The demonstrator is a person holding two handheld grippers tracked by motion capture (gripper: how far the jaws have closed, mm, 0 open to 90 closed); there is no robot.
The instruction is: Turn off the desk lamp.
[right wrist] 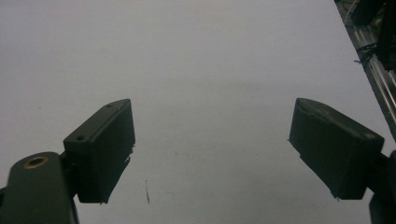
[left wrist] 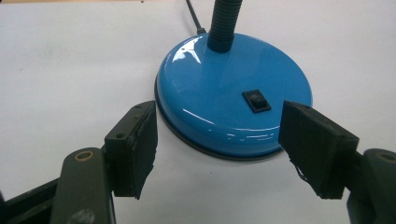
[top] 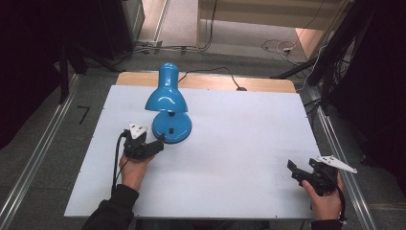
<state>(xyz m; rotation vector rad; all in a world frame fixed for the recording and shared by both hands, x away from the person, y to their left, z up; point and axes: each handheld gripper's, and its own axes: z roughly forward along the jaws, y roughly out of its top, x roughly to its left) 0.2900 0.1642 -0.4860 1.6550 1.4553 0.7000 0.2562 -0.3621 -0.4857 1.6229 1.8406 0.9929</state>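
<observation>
A blue lamp (top: 168,103) stands near the back left of the white table (top: 239,158), with its round base (left wrist: 233,105) flat on the top and its shade bent forward over it. The left gripper (top: 160,140) sits just in front of the base, on its near left side. Its 2 jaws are wide open with nothing between them, and they point at the base edge. They do not touch it. A small black switch (left wrist: 256,101) sits on top of the base, just past the jaws. This looks like the reach step: the hand is lining up on the base or the switch. Next, I think it must slide a bit closer, then press the switch or grip the rim gently. The right gripper (top: 300,168) rests at the near right corner, far from the lamp, jaws wide open and holding nothing.
</observation>
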